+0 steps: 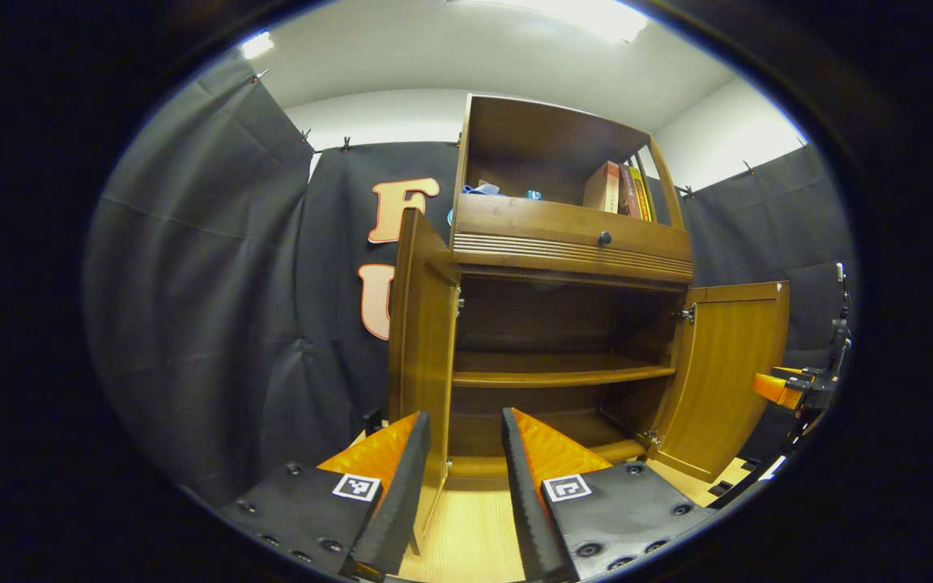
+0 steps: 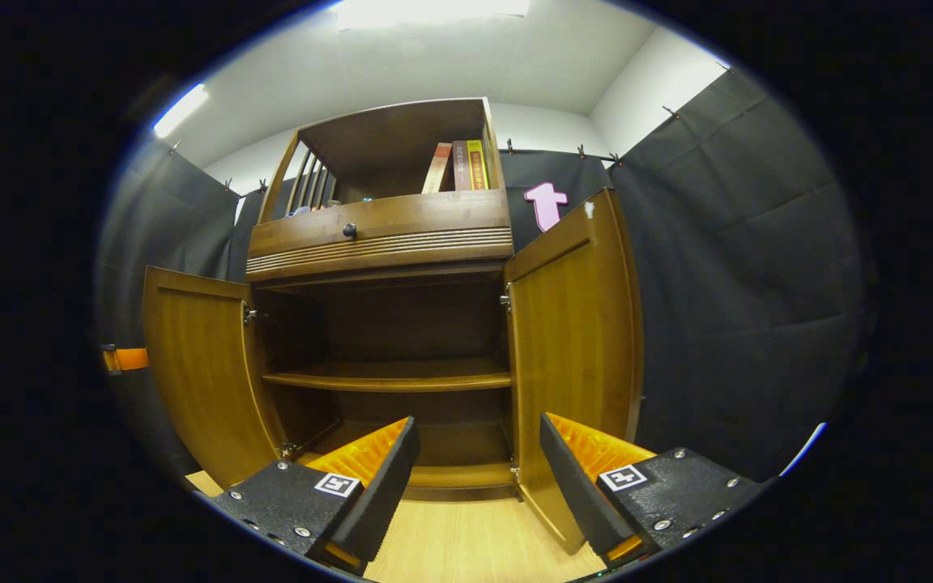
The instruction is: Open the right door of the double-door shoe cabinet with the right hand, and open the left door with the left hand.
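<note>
1. Cabinet [image 1: 572,243] stood upright on the floor [image 1: 466,534]; left door [image 1: 422,340] and right door [image 2: 576,340] both swung out, tall edges vertical.
2. Left gripper [image 1: 466,453] and right gripper [image 2: 475,461] gaped, holding nothing.
3. Lower interior dark.

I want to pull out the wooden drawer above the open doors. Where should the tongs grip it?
Grip the small dark round knob at the middle of the ribbed wooden drawer front, coming straight from the front. It is the only part that sticks out; the rest of the panel looks flat.
</note>
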Action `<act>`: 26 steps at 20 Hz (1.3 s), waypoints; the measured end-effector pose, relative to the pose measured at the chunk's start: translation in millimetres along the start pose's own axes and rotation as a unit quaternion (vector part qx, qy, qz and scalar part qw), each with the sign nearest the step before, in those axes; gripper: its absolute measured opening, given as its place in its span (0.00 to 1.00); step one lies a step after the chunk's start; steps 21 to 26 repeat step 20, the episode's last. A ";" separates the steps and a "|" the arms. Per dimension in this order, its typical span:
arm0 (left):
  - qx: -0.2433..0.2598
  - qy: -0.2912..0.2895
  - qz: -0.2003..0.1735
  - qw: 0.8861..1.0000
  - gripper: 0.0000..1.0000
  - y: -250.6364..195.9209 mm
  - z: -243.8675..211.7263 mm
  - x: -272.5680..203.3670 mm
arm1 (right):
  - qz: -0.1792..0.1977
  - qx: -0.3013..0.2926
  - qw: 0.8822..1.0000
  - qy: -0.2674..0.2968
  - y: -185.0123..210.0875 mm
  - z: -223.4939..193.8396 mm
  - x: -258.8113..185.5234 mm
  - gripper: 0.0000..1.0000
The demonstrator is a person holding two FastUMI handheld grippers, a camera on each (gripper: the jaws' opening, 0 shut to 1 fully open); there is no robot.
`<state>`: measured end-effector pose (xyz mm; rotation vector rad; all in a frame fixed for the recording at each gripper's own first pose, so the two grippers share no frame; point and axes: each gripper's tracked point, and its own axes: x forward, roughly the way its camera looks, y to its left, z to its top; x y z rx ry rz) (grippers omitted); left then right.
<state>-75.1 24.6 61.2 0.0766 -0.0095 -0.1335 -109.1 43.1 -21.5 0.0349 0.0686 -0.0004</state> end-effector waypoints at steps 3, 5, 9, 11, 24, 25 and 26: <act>0.008 -0.007 -0.014 1.000 0.85 -28.6 5.9 10.0 | -0.012 0.002 1.000 -0.005 -17.3 6.7 -2.4 1.00; 0.014 -0.015 -0.019 1.000 0.90 -41.0 12.2 16.2 | -0.019 0.000 1.000 -0.009 -24.2 10.7 -3.3 1.00; 0.015 -0.010 -0.037 0.999 0.92 -61.2 9.6 28.2 | -0.021 -0.008 1.000 -0.012 -27.5 14.1 -6.6 1.00; 0.013 -0.004 -0.037 0.999 0.92 -64.4 6.6 32.6 | -0.021 -0.013 1.000 -0.012 -26.9 15.9 -7.9 0.92; 0.014 -0.008 -0.031 0.999 0.92 -61.8 5.6 43.3 | -0.016 -0.020 1.000 -0.011 -17.2 12.7 -3.4 1.00; 0.014 -0.008 -0.031 0.999 0.92 -61.8 5.6 43.3 | -0.016 -0.020 1.000 -0.011 -17.2 12.7 -3.4 1.00; 0.014 -0.008 -0.031 0.999 0.92 -61.8 5.6 43.3 | -0.016 -0.020 1.000 -0.011 -17.2 12.7 -3.4 1.00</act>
